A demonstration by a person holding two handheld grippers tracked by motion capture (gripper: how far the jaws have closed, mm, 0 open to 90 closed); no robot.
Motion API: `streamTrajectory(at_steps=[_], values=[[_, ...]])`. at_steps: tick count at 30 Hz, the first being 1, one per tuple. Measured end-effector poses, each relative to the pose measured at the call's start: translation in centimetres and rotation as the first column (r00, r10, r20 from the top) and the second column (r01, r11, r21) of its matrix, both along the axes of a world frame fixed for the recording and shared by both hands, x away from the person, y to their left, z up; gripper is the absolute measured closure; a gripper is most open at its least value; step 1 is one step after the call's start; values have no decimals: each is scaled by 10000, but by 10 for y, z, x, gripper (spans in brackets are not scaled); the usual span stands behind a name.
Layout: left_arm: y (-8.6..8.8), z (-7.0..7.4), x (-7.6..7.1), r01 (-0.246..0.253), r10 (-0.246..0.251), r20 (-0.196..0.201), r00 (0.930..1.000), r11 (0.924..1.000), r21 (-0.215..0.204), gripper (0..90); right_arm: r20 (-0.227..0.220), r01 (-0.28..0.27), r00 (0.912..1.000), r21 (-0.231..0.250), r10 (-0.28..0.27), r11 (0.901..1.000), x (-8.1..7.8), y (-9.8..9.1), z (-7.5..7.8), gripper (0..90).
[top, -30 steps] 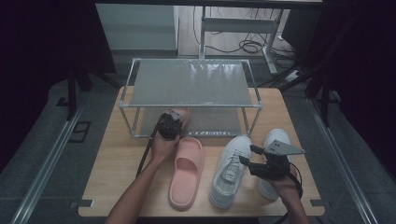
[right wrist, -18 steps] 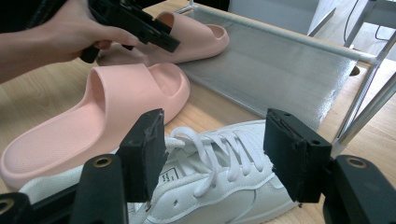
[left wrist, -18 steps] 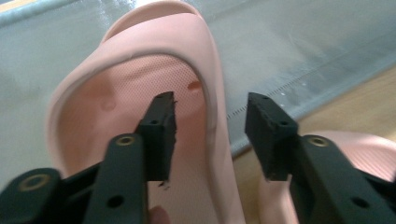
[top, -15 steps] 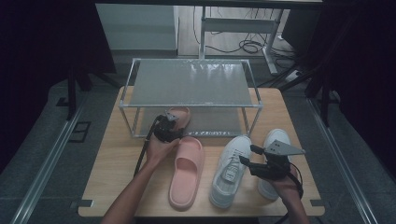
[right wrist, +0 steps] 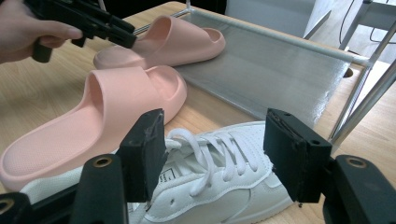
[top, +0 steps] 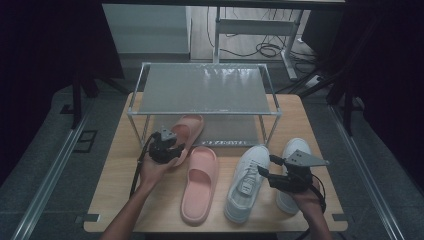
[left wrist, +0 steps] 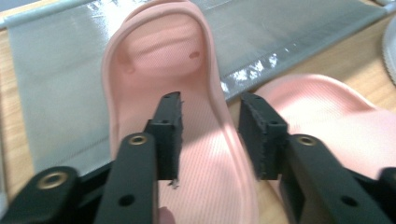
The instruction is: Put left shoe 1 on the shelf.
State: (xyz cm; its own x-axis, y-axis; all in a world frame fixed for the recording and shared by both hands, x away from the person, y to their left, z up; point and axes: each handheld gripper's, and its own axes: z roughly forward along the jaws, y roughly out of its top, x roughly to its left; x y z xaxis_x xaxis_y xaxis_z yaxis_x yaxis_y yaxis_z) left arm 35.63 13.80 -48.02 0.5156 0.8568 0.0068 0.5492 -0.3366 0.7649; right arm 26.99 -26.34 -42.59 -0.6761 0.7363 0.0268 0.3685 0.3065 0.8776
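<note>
We have the left gripper [left wrist: 210,135] astride the side wall of the far pink slipper [left wrist: 159,88], which lies half on the lower shelf of the shoe rack [top: 205,90]. Its jaws have just been closing but stand apart, not yet pinching. We should seat the wall deep before squeezing. The right gripper [right wrist: 212,149] hovers open over the white sneaker [right wrist: 219,186], in front of the rack. The rack's top shelf is bare.

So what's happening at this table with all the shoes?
A person holds a gripper in each hand. The left gripper straddles the side wall of a pink slipper whose toe lies on the rack's lower shelf; its jaws have just been closing, not yet pressing. The right gripper hovers open over a white sneaker.
</note>
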Motion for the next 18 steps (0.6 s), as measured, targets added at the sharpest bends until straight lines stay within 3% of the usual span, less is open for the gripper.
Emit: streamTrajectory(at_steps=[10, 18], values=[[21, 3, -23, 346, -344, 59, 9994, 9986, -391, 858, -8, -1, 10000, -26, 1, 10000, 0, 1, -1, 385], [36, -5, -45, 478, -489, -167, 9987, 9970, -601, 900, 9, -44, 10000, -81, 44, 10000, -1, 3, -1, 386]])
